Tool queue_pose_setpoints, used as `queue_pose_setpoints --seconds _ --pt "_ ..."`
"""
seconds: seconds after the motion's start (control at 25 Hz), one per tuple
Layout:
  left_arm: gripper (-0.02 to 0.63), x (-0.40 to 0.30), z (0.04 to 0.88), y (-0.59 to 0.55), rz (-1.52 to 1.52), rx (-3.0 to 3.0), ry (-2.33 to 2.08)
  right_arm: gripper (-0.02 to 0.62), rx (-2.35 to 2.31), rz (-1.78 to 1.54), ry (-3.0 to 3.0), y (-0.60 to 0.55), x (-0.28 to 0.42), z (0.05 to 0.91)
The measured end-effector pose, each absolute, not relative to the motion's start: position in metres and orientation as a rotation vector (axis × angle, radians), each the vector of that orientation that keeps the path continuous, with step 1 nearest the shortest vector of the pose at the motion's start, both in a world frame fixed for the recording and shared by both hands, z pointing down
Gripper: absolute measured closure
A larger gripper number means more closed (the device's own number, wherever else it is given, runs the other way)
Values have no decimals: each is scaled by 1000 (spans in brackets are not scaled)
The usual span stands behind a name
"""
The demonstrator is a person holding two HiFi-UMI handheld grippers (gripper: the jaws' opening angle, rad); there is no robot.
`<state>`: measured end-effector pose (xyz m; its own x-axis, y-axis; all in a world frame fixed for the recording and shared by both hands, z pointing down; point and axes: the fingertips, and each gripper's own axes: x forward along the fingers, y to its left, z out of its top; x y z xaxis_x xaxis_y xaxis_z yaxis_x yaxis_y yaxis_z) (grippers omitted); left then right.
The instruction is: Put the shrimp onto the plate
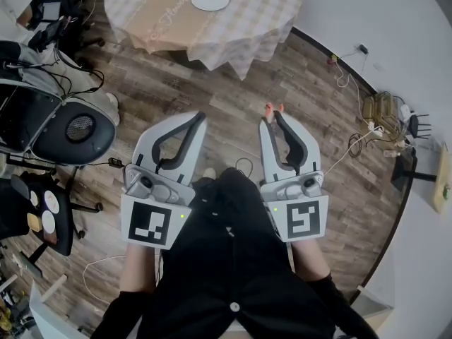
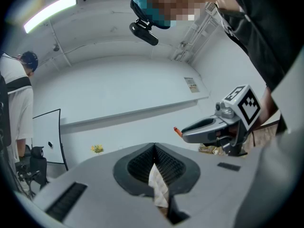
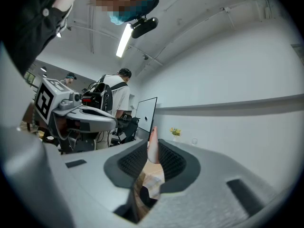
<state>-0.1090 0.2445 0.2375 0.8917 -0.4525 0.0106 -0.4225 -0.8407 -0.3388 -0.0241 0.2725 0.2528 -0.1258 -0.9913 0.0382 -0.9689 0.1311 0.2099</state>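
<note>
We find the right gripper (image 1: 272, 117) closed on a small orange-pink shrimp (image 1: 273, 108). In the right gripper view the shrimp stands upright between the ribbed black pads, and its pale end rises past the jaw tips. In the head view its orange tail sticks out beyond those tips.

The left gripper (image 1: 200, 116) has its jaws brought together at the tips. The left gripper view shows nothing held between them; only checked cloth is seen through the slit lower down.

Both grippers are held side by side in front of the person's black-clad body, above the brown wood-plank floor (image 1: 233, 97).

The round white plate (image 1: 210, 0) lies on the round table covered with a beige checked cloth (image 1: 247, 20), at the top of the head view. The shrimp is well apart from the plate and from the table.

A black office chair with a round mesh seat (image 1: 70, 129) stands to the left of the left gripper. The right gripper view shows a person in a white shirt (image 3: 118, 93) standing in the background.
</note>
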Motion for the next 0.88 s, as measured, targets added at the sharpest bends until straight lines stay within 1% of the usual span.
queue_pose_setpoints --seconds 0.36,0.88 --pt "603 -110 239 256 -127 -2736 643 535 1967 -198 -2220 285 -24 254" --pt "603 -95 240 227 -143 -2717 675 535 1931 -192 -2247 253 -8 259"
